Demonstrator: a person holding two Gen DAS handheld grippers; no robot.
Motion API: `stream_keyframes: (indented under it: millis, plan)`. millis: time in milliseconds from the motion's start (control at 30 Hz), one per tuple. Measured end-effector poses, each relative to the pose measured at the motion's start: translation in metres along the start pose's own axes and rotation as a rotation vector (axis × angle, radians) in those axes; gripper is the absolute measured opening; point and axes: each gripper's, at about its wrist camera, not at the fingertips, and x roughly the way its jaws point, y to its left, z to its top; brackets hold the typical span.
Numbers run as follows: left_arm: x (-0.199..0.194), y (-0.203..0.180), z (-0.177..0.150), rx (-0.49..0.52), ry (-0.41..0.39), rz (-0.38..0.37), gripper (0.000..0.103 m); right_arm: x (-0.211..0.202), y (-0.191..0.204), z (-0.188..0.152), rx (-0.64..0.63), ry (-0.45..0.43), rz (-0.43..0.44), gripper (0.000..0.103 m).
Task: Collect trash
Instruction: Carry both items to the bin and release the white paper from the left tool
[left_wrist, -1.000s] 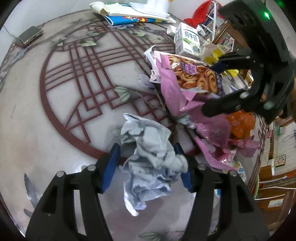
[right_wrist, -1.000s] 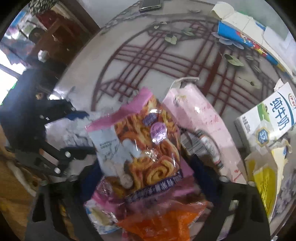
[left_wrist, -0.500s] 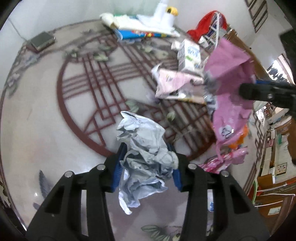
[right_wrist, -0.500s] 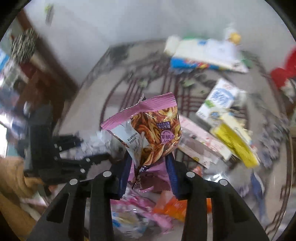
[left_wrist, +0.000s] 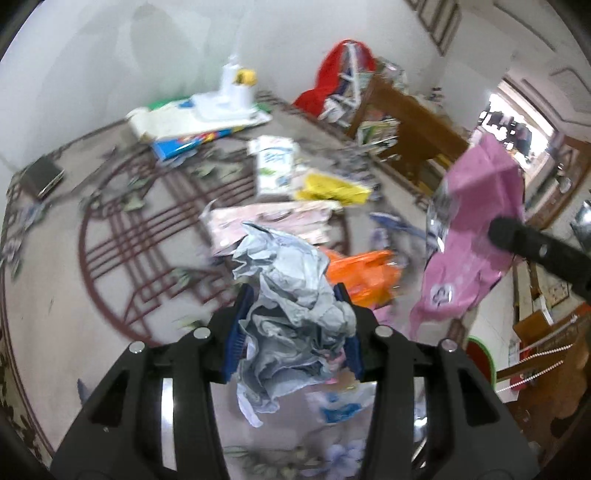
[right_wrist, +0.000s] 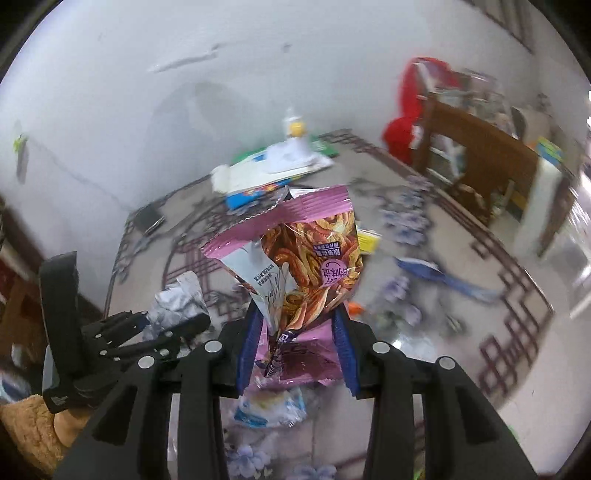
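My left gripper (left_wrist: 295, 325) is shut on a crumpled grey paper wad (left_wrist: 291, 310), held above the round patterned table (left_wrist: 110, 236). My right gripper (right_wrist: 297, 332) is shut on a pink snack bag (right_wrist: 306, 258) printed with brown pastry twists, also lifted off the table. From the left wrist view the same pink snack bag (left_wrist: 472, 236) hangs at the right, pinched by a black finger. In the right wrist view the left gripper (right_wrist: 166, 325) with its grey wad (right_wrist: 177, 299) sits low at the left.
Left on the table: an orange wrapper (left_wrist: 365, 273), a pink flat packet (left_wrist: 273, 225), a yellow wrapper (left_wrist: 332, 188), a white milk carton (left_wrist: 275, 166), a blue-and-white box pile (left_wrist: 199, 118), a dark phone (left_wrist: 42, 175). A wooden shelf (left_wrist: 406, 129) stands behind; a light-blue packet (right_wrist: 269, 406) lies below.
Both grippers closed on their items and rose from the table: the left with the grey paper wad, the right with the pink snack bag, which swung upright as the wrist rolled.
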Motion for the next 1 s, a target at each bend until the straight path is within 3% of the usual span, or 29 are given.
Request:
stream_keyframes:
  millis: [367,733,1000]
  plan:
    - [-0.017,-0.089,0.012,0.165,-0.054,-0.138,0.043,-0.070,-0.061,-0.048,0.193,-0.074,-0.131,0.038]
    - [-0.013,-0.154,-0.004,0.273,-0.010,-0.270,0.043,-0.123,-0.103,-0.088,0.331,-0.112,-0.262,0.038]
    - [-0.006,-0.181,-0.018,0.294,0.039,-0.314,0.043,-0.150,-0.132,-0.110,0.394,-0.103,-0.335,0.038]
